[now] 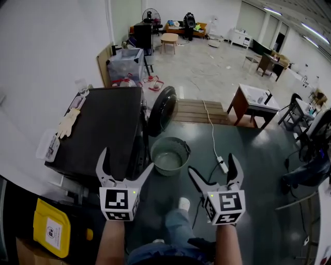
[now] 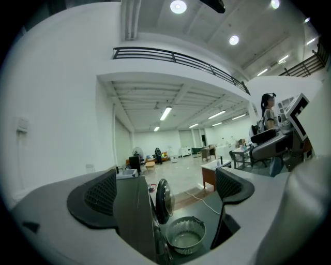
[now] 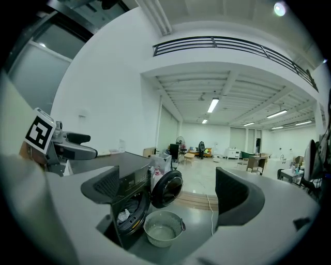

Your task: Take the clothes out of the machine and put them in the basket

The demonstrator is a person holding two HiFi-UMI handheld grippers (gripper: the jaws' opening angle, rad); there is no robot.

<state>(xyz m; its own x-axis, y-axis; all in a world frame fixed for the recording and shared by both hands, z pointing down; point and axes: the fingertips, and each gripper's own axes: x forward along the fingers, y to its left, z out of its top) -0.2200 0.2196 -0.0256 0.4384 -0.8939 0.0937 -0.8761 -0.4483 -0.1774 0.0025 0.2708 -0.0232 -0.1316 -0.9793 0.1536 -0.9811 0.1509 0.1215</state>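
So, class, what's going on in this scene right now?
A person stands before a black front-loading washing machine, a gripper in each hand. The left gripper and right gripper are both open and empty. The machine's door hangs open, clothes lie inside, and the basket on the floor by the door is empty.

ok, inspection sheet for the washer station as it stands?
Surface: dark floor in front of the machine.
Job's things: washing machine with door open, clothes in the drum; basket empty, on the floor below the door.
Clutter: gloves on the machine top.
Grippers: left gripper and right gripper open, fingers holding nothing.
Cables: white cable runs to a power strip right of the basket.
Surroundings: desk, fan, open hall.
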